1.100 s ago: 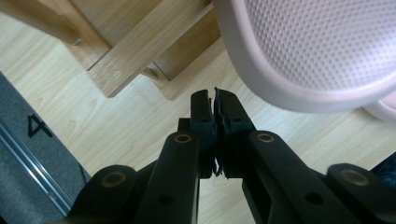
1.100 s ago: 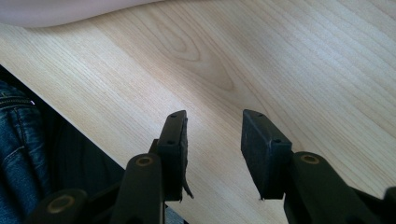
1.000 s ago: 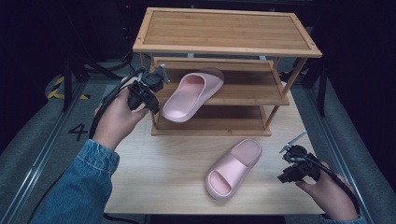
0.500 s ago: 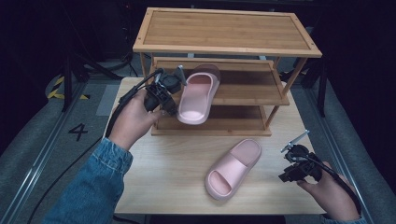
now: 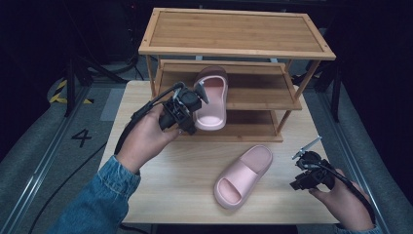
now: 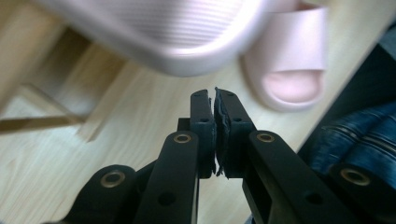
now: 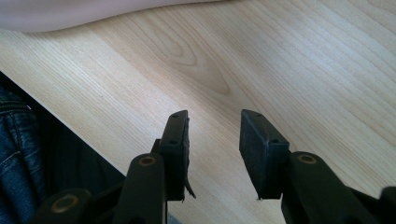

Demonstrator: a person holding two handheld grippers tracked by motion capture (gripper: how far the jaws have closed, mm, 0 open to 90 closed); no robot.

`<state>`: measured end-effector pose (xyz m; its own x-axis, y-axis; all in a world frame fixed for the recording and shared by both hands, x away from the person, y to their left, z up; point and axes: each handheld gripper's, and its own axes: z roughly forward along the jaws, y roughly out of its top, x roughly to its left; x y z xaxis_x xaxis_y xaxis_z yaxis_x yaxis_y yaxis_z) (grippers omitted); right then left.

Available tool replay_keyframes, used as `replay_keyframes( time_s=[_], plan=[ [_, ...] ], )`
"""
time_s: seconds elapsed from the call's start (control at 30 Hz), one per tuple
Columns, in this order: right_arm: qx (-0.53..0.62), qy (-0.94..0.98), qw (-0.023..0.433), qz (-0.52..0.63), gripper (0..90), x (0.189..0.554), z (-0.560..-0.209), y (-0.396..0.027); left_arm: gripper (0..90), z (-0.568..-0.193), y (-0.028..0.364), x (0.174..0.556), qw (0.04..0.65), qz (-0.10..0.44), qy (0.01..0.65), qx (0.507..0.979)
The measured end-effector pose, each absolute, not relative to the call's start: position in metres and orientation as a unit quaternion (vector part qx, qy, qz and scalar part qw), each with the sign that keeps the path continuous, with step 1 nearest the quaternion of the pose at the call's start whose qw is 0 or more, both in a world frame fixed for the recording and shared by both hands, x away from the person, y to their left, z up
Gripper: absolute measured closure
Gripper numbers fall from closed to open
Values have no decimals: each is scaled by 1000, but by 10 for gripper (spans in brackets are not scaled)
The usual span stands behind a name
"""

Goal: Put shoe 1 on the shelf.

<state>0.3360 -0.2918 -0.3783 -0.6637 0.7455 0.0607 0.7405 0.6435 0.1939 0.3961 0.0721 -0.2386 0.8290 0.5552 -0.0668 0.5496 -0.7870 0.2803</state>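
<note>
Resting closed beside shelf slipper (image 5: 213, 99), left tool (image 5: 187, 108), right tool (image 5: 306, 163) open, empty

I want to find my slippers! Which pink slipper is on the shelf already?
The pink slipper on the rack's middle shelf, right beside the left gripper. The other pink slipper lies flat on the table, in front of the rack.

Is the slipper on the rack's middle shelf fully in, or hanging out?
Hanging out. In the high view the slipper lies on the middle shelf with one end past the front edge, beside the left gripper, whose jaws are shut and hold nothing.
</note>
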Motion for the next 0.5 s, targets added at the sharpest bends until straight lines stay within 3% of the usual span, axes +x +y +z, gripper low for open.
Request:
replay_keyframes(
  time_s=[0.5],
  plan=[
    [408,907,17,106,634,334,-377,-291,860,-254,55,417,167,21,301,939]
  ],
)
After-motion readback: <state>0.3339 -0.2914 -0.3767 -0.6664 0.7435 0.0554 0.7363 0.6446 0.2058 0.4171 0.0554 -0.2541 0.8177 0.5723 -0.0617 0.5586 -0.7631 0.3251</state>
